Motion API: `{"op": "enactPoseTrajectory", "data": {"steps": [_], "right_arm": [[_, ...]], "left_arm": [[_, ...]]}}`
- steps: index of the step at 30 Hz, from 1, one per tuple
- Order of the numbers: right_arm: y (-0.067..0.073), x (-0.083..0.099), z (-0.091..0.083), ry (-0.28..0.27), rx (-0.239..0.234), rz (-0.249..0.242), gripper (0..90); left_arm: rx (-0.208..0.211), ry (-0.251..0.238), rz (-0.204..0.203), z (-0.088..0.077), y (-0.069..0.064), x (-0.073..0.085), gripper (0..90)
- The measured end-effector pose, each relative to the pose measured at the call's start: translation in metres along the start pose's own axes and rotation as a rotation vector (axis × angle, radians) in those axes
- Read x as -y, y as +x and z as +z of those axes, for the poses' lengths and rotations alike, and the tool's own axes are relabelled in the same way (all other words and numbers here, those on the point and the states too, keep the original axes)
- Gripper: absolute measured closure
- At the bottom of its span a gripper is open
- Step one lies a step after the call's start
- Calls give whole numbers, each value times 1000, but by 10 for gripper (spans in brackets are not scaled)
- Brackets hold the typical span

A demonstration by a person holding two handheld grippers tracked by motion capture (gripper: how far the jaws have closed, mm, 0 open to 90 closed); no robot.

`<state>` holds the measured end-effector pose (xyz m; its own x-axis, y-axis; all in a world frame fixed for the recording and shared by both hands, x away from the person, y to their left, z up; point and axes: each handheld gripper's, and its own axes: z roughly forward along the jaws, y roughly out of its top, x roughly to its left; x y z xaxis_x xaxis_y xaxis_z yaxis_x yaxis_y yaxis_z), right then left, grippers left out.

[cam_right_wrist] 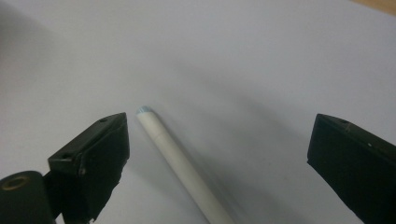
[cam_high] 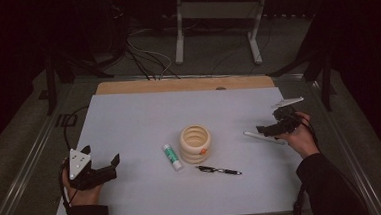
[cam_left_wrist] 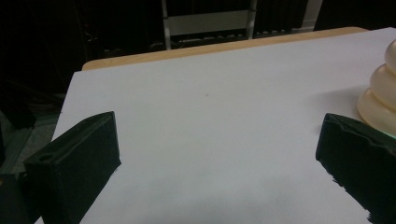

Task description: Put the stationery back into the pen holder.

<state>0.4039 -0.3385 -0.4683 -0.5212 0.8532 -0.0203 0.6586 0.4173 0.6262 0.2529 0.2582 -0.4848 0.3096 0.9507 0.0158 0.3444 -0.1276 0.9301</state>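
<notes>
The step in hand looks like the reach for the white pen [cam_right_wrist: 180, 161]: the right gripper [cam_right_wrist: 219, 154] hangs low over the table [cam_high: 129, 121] with its jaws spread wide, and the pen lies flat between them, nearer the left jaw in the right gripper view and touching neither. In the high view the pen's tip pokes out just beyond the jaw tips, toward the cream ringed cup [cam_high: 195, 143]. The left gripper [cam_high: 103, 170] rests well apart from all this, jaws spread too, nothing between them, the cup off past its right jaw. Next, I judge, the right gripper must settle lower, centre the pen between the pads, and close squarely so the thin barrel does not roll away.
</notes>
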Motion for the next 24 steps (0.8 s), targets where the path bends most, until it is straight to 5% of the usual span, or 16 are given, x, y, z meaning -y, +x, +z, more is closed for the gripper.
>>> {"op": "enactPoseTrajectory", "data": {"steps": [24], "right_arm": [[-4, 8, 15, 110, -32, -25, 157]], "left_arm": [[-2, 3, 2, 1, 0, 0, 1]]}}
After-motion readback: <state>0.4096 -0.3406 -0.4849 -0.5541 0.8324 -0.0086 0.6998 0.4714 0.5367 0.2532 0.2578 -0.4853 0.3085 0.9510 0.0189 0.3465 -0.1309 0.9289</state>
